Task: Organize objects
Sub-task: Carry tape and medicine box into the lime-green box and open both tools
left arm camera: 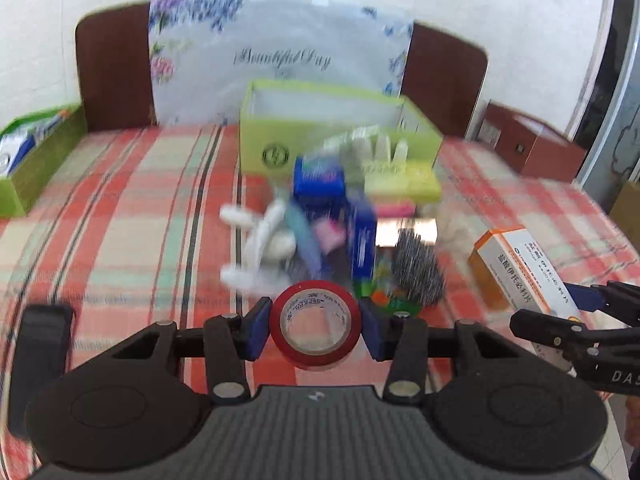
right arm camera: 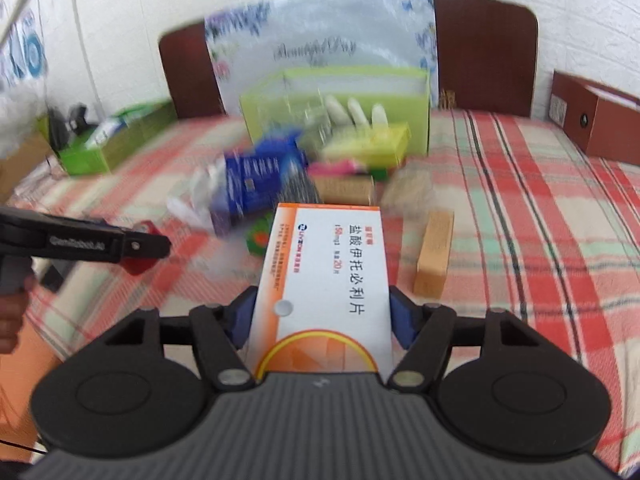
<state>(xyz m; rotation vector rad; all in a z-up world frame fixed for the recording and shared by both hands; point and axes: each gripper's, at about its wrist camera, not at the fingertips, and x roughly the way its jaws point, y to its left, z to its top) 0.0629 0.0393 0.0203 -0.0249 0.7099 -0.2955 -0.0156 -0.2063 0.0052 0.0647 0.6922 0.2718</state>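
plaid cloth [left arm camera: 120, 200] | pile [left arm camera: 320, 216] blurred, items unclear | far box [left arm camera: 340, 136] contents hidden

1. Clutter pile [left arm camera: 336, 216], 12 o'clock in the left wrist view: blocks the straight path to the green box [left arm camera: 320, 128].
2. Bare checked cloth [left arm camera: 120, 208], 9 to 11 o'clock: open passage.
3. Cloth [right arm camera: 540, 208], 1 to 3 o'clock in the right wrist view: open beyond the small carton [right arm camera: 434, 252].
4. Headboard [right arm camera: 484, 52], 12 o'clock: closes the far side.

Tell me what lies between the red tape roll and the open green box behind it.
In the left wrist view, a blurred heap lies between red tape roll and green box: blue carton, white plush toy, steel scourer.
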